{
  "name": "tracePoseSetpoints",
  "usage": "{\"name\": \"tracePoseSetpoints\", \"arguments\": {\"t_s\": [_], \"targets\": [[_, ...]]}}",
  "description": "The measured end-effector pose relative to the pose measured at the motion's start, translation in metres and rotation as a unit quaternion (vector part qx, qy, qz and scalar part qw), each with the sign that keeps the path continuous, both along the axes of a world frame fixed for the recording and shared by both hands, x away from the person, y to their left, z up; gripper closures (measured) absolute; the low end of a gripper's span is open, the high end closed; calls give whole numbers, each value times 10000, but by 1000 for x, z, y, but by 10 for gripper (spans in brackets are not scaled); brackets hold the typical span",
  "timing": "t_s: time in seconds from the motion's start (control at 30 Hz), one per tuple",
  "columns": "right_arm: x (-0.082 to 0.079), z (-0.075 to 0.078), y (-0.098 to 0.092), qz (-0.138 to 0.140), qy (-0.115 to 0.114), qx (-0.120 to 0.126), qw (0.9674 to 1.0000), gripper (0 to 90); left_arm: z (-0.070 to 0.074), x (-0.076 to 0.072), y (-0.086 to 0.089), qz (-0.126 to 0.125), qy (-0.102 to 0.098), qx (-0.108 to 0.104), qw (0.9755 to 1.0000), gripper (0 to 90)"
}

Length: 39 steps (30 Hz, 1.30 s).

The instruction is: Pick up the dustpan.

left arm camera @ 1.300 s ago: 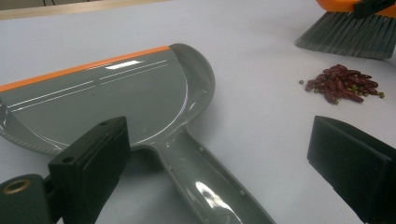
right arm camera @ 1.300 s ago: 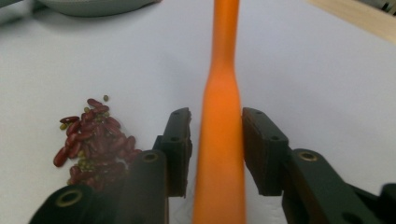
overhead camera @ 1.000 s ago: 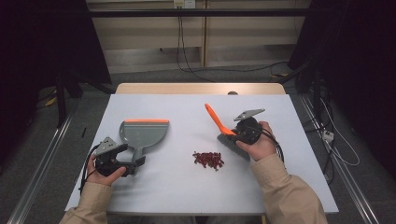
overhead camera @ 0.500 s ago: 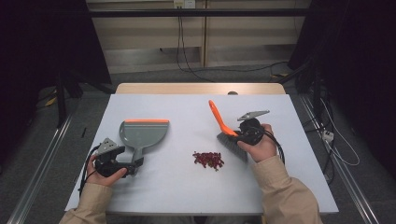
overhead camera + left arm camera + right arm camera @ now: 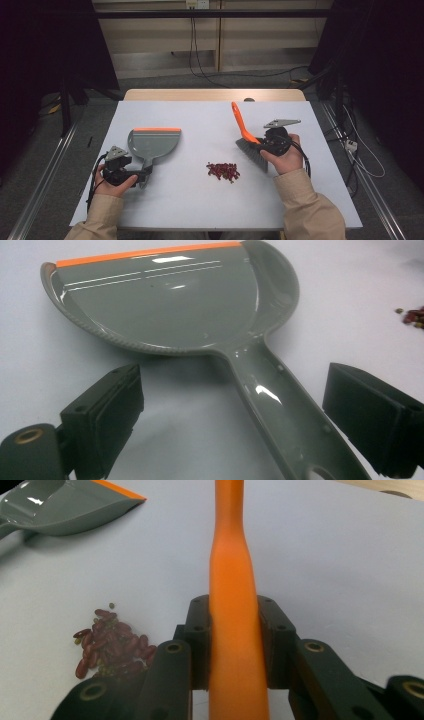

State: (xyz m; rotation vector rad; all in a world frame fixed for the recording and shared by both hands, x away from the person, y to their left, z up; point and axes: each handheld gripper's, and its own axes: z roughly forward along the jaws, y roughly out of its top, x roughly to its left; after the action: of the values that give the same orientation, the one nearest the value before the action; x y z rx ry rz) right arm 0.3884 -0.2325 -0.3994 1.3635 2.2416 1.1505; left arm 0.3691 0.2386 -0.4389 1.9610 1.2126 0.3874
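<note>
High view — brush (image 5: 246,136) handle tilted up-left

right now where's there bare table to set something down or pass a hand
Free: the far strip of the table beyond the dustpan and brush; the near edge below the beans. Crowded: the middle, between dustpan handle, bean pile and brush bristles, plus both side edges where the hands work.

You are holding your left hand-held gripper (image 5: 235,425) with its black jaws standing apart on either side of the handle of the grey plastic dustpan with an orange lip (image 5: 170,305), lying on the white table (image 5: 350,300); neither pad is touching it.
</note>
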Motion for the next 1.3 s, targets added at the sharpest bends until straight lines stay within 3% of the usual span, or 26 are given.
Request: {"name": "tracePoseSetpoints", "arguments": {"t_s": [0.1,0.3,0.43,0.6,0.67,0.77,0.83,0.97,1.0,1.07,1.13,1.2,1.3], "targets": [[-1,0,0,20,-23,36,10000,709,-3,4,-1,65,145,24,9999,89],[-3,-4,-1,-3,4,-114,9999,708,-3,7,-1,127,271,128,9995,122],[-5,-2,-3,-34,-66,-82,9999,708,1,7,-1,190,233,94,9995,169],[-5,-1,0,-23,-101,-126,9999,708,1,14,-16,255,445,469,9976,282],[-6,-1,0,-14,-121,-109,9999,708,-3,20,-21,252,708,503,9959,334],[-6,-1,-2,-30,-126,-105,9999,708,-4,24,-26,211,774,595,9950,485],[-6,-1,-3,-34,-142,-131,9998,709,-4,28,-27,130,871,532,9947,584],[-6,-2,-3,-42,-140,-151,9998,709,-3,31,-25,6,754,734,9944,600],[-7,-1,-3,-51,-145,-146,9998,708,-2,31,-22,-2,681,712,9951,623],[-7,-1,-5,-37,-174,-147,9997,708,2,31,-15,-155,751,588,9953,633],[-8,-1,-5,-58,-181,-134,9997,709,5,29,-12,-230,726,643,9950,633],[-8,-1,-6,-68,-180,-144,9997,708,8,27,-9,-370,678,551,9955,633],[-9,-1,-7,-83,-196,-155,9997,709,17,21,-6,-695,645,524,9941,633]]}}
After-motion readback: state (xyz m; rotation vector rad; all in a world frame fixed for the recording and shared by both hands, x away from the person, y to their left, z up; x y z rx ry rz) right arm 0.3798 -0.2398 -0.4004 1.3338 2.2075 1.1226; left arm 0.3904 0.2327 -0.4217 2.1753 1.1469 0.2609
